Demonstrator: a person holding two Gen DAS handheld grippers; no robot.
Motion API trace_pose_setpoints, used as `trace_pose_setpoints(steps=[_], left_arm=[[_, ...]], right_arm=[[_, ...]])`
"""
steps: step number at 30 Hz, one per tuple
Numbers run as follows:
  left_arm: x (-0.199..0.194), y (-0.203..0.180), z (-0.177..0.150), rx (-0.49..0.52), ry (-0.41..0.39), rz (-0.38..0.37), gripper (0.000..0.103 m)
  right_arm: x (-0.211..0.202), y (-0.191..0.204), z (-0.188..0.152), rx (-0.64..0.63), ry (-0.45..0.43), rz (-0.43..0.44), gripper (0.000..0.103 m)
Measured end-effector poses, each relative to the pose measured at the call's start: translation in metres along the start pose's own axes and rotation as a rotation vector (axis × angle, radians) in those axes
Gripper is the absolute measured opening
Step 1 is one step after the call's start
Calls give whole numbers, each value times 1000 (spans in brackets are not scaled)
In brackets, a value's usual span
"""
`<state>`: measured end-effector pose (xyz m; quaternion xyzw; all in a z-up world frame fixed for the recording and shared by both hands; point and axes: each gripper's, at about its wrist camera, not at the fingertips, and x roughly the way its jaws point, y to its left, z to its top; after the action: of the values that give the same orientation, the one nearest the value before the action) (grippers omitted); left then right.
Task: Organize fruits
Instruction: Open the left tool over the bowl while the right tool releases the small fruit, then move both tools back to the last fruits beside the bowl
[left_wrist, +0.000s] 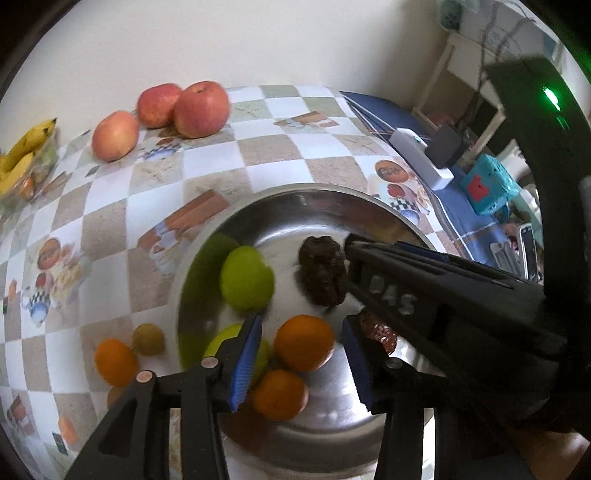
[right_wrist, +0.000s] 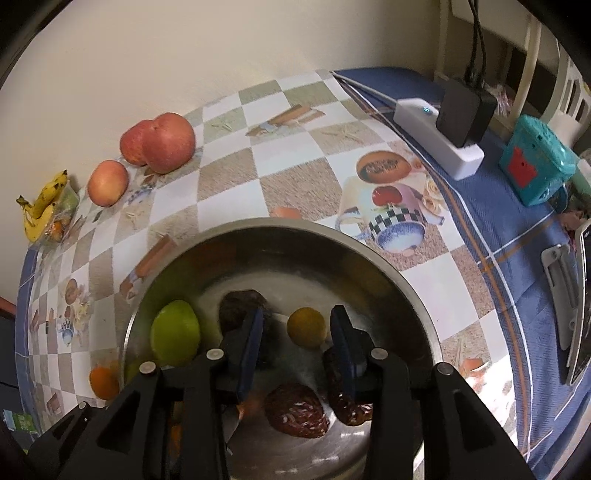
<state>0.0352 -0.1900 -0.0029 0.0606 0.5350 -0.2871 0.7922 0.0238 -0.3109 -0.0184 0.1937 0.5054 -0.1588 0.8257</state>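
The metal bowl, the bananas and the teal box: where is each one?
metal bowl (right_wrist: 413, 291), right wrist view, on its bare right rim.
bananas (right_wrist: 44, 203), right wrist view, on the upper banana's yellow skin.
teal box (right_wrist: 535, 166), right wrist view, on its front face.

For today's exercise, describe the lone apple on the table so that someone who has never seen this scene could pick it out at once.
Start at the checked tablecloth along the wall. Between the bananas and the pair of touching red apples lies the lone apple. It is paler and more orange than those two, and touches neither.
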Motion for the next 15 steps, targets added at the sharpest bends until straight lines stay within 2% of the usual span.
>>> trace_pose_setpoints(steps=[4,9,15], left_arm=[[-15,22,2,-61,-15,25,50],[-31,61,-2,-146,-39,94,51],[-50,132,-11,-355,-69,152,51]], right_arm=[[-8,9,-1,-8,-10,-3,40],[-19,34,-5,-38,-17,16,40],[-25,77,-11,-89,-19,76,39]])
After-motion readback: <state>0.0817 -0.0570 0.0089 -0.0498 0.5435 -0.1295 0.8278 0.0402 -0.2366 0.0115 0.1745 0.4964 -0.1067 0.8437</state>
